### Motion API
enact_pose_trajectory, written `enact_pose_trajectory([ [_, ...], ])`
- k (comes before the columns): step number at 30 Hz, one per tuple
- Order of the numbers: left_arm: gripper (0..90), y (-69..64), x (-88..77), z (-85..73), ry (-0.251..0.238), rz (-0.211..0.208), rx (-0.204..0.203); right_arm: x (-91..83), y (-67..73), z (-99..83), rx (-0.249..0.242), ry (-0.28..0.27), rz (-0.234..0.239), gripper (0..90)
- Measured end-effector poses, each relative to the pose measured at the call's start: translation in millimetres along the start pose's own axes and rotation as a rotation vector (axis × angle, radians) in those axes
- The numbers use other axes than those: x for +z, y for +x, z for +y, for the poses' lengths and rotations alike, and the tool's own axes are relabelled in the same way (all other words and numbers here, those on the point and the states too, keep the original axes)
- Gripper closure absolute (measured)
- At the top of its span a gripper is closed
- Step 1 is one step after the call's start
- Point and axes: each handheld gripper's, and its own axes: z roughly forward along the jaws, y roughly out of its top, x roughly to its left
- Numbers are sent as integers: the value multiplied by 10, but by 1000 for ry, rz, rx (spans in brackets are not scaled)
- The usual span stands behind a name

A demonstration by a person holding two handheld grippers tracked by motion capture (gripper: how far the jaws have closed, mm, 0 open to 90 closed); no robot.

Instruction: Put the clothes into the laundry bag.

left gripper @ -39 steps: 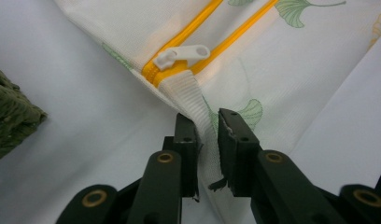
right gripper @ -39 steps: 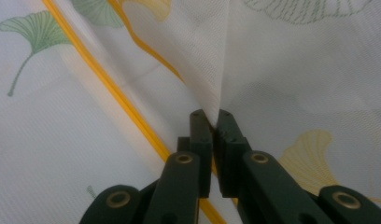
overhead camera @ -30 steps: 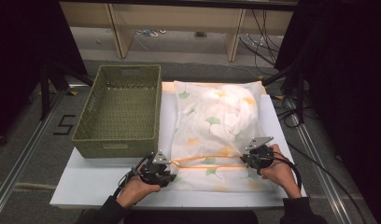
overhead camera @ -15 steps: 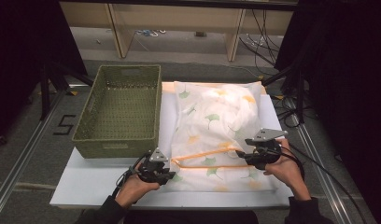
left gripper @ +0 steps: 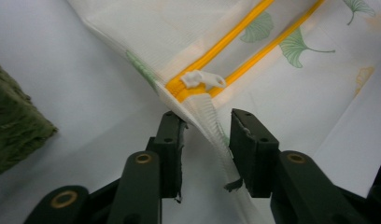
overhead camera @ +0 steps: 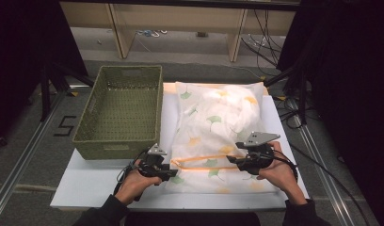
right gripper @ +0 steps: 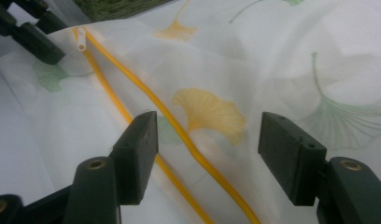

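A green woven basket [overhead camera: 120, 110] stands on the white board [overhead camera: 91, 183], just beside its left edge. Black tape on the grey floor [overhead camera: 20, 136] forms a 5 [overhead camera: 64, 126]. Cables [overhead camera: 293, 108] trail at right.

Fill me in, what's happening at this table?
A person works on a zipped laundry bag lying on a white board beside a green basket. The left gripper straddles the bag's corner by the zipper pull, jaws just opening. The right gripper hovers open above the orange zipper.
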Motion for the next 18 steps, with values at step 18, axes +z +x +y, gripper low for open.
enact_pose_trajectory([
  [18,717,83,76,52,8,-10,6,149,187,45,-28,21,66,386],
])
